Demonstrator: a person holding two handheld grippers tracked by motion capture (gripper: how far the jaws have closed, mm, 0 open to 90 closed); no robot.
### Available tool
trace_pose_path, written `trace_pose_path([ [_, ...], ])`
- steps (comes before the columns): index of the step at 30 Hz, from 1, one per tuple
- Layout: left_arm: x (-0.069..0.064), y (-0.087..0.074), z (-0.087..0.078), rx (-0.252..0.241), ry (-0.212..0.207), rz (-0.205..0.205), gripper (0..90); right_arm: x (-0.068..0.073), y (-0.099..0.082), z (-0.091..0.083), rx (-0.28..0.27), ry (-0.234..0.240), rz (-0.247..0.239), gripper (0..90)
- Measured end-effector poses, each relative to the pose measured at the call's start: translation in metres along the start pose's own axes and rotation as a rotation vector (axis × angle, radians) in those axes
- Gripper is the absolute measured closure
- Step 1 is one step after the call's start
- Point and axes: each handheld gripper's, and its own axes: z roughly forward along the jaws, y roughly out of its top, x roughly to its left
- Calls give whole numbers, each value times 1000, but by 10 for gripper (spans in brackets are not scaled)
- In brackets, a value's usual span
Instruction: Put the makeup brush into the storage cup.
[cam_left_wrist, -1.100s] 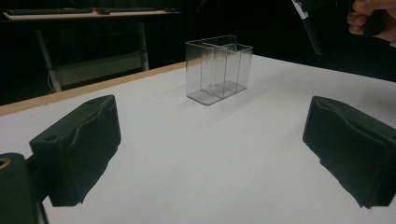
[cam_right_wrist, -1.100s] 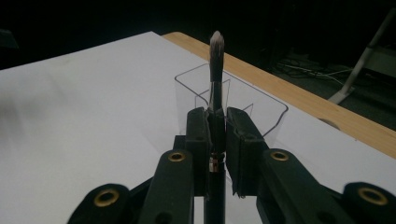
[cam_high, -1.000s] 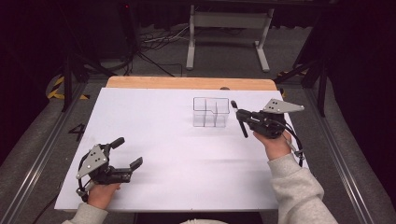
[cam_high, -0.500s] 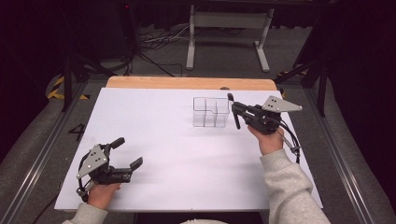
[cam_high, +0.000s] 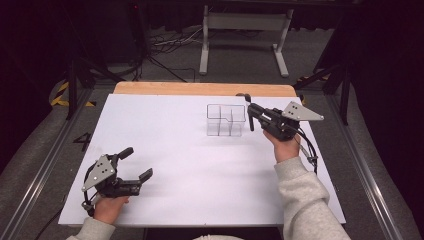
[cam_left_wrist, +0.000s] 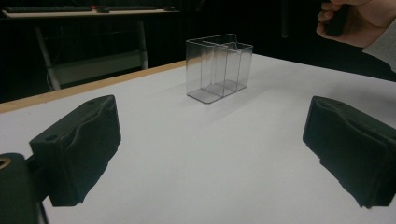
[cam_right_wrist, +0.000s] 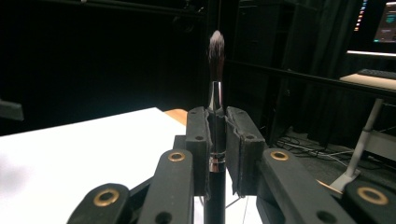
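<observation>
Here the right tongs clamp a brush — left tongs agape, empty.

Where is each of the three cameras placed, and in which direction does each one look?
High view: above the person's side, looking forward and down on the white table; both forearms, the left gripper and the right gripper show.
Left gripper view: on the left gripper, looking across the table at the clear box; its open jaws and the right hand show.
Right gripper view: on the right gripper, looking along its jaws, shut on a brush.
Shared: the high and left gripper views show the clear box.
</observation>
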Motion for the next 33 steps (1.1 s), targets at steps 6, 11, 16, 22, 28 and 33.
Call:
trace_pose_path([
  [6, 0, 0, 1, 0, 0, -1, 50, -7, 2, 4, -48, -19, 20, 801],
  [11, 0, -1, 1, 1, 0, -5, 49, -10, 6, 9, -57, -28, 20, 801],
  [16, 1, -1, 1, 2, -1, -8, 50, -13, 6, 16, -78, -46, 9, 801],
  [22, 2, -1, 1, 3, 0, -7, 49, -20, 0, 23, -84, -62, 36, 801],
  [28, 2, -1, 1, 4, 0, -7, 49, -22, -5, 33, -86, -54, 53, 801],
  [33, 2, -1, 1, 0, 0, -10, 50, -23, -7, 40, -91, -57, 54, 801],
])
